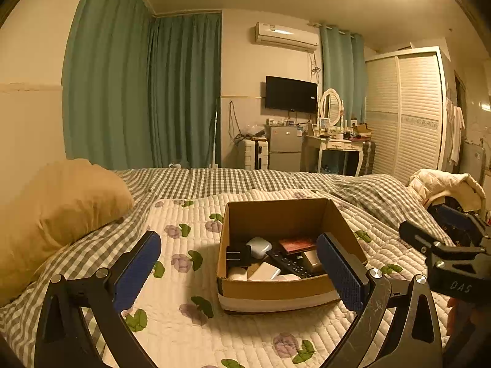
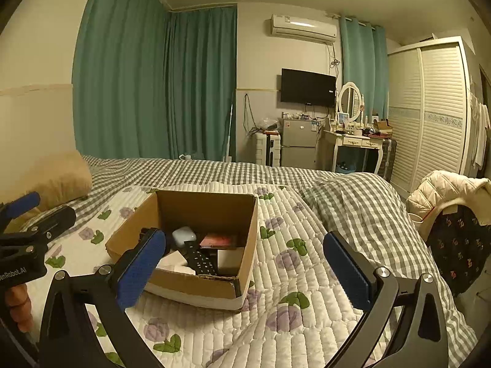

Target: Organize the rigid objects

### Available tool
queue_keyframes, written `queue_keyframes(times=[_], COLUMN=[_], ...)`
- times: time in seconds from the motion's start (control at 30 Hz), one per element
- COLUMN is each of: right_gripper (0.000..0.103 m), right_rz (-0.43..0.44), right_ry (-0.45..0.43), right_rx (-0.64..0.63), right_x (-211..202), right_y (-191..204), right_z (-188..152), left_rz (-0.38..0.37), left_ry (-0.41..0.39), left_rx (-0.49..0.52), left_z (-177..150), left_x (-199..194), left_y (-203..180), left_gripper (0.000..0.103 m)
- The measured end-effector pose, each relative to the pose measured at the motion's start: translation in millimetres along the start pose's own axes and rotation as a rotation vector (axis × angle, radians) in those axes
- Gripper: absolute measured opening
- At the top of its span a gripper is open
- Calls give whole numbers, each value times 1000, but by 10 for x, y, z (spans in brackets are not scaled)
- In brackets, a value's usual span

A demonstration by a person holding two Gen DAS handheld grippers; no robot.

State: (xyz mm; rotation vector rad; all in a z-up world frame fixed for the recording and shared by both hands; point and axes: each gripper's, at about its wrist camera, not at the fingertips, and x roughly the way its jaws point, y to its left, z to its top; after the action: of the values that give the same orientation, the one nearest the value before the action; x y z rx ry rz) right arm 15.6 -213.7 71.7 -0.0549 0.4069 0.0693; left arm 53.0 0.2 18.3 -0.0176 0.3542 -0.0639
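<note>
An open cardboard box (image 1: pixel 270 291) (image 2: pixel 190 285) sits on the flowered quilt of the bed. Inside lie a black remote (image 1: pixel 290 263) (image 2: pixel 201 259), a white earbud case (image 1: pixel 259 245) (image 2: pixel 184 234), a black charger plug (image 1: pixel 237 254), a red booklet (image 1: pixel 297 243) (image 2: pixel 219 240) and several white blocks (image 1: pixel 265 271). My left gripper (image 1: pixel 239 271) is open and empty, held just before the box. My right gripper (image 2: pixel 245 271) is open and empty, to the right of the box's near corner. Each gripper shows at the edge of the other's view.
A tan pillow (image 1: pixel 58 214) lies at the left on the checked bedspread (image 1: pixel 214 178). A chair with a cream jacket (image 2: pixel 445 190) stands by the bed's right side. Beyond the bed are green curtains, a small fridge (image 1: pixel 285 147), a dressing table and a wardrobe.
</note>
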Motion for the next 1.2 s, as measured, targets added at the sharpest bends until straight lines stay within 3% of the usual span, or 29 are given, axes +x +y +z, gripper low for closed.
queue_keyframes(times=[1.2], right_gripper=[103], right_rz=[9], right_ry=[31], right_rx=[-16], right_x=[39], right_y=[65], right_z=[-39], left_rz=[1], left_ry=[44], left_rx=[3], left_z=[-76], left_x=[20], left_y=[10], left_gripper=[103])
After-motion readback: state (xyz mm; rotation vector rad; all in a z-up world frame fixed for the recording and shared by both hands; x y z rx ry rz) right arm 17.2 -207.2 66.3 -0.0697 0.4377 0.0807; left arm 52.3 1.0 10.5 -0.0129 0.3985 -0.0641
